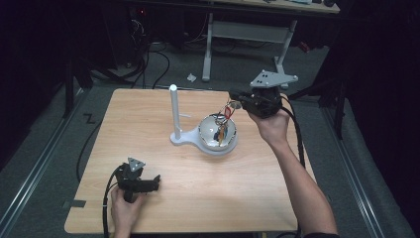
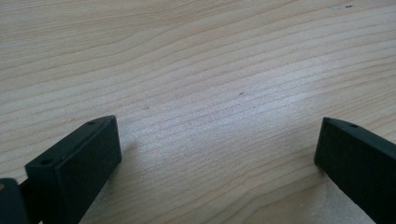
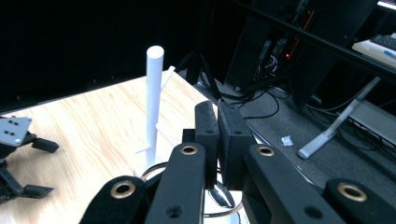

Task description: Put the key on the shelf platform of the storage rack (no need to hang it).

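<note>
While the left gripper (image 1: 154,181) rests wide-jawed near the white stand (image 1: 174,114), the right gripper (image 1: 233,101), pinched on coloured rings (image 1: 227,111), should probably lift straight above the bowl (image 1: 218,133).

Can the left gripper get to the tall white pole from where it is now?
Probably yes. The left gripper rests open near the table's front edge, and only bare wooden table lies between it and the white pole. The right gripper sits over the bowl, off that path.

lab | dark room | floor cables (image 1: 148,59) | desk frame (image 1: 247,37) | wooden table (image 1: 198,193)
</note>
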### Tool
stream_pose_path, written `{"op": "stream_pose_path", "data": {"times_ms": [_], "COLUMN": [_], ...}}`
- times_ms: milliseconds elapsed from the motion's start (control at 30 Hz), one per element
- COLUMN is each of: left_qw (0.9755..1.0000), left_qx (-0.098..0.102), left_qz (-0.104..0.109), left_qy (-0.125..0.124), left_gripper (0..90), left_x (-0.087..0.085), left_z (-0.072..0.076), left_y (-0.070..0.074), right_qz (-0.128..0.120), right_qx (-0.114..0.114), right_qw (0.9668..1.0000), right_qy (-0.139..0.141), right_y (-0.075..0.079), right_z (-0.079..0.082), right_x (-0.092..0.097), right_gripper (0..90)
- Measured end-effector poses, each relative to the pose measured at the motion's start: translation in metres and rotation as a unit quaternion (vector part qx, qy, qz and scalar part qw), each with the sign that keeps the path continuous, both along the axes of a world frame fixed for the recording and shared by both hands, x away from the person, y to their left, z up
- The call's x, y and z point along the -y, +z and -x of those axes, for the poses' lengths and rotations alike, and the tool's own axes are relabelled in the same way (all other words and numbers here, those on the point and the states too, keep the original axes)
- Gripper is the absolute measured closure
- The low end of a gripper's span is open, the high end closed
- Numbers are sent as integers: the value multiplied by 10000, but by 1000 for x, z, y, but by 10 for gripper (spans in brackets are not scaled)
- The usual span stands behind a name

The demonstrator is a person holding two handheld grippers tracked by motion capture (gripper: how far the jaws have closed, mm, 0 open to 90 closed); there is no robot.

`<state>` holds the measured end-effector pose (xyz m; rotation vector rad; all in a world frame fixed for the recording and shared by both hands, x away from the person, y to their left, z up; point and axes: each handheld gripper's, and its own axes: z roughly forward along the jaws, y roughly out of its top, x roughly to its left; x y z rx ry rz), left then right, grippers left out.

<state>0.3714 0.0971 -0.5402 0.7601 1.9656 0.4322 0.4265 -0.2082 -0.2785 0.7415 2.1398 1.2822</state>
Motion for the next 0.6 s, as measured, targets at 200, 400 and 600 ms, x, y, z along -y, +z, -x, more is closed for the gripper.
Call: {"op": "stream_pose_path", "data": {"times_ms": [200,400,600], "left_qw": [10000,10000,10000], "left_qx": [5,15,-3], "left_qz": [-8,-26,7], "left_qy": [-11,-15,-10], "left_gripper": [7,7,7], "left_x": [0,0,0], "left_z": [0,0,0], "left_y": [0,0,0], "right_qz": [52,138,231], "right_qx": [-123,-273,-374], "right_qw": [9999,9994,9988], "right_qy": [-81,-144,-195], "right_y": [-12,-26,-38], "right_z": [-9,-18,-23], "right_x": [-4,-8,-12], "right_gripper": [880,880,880]}}
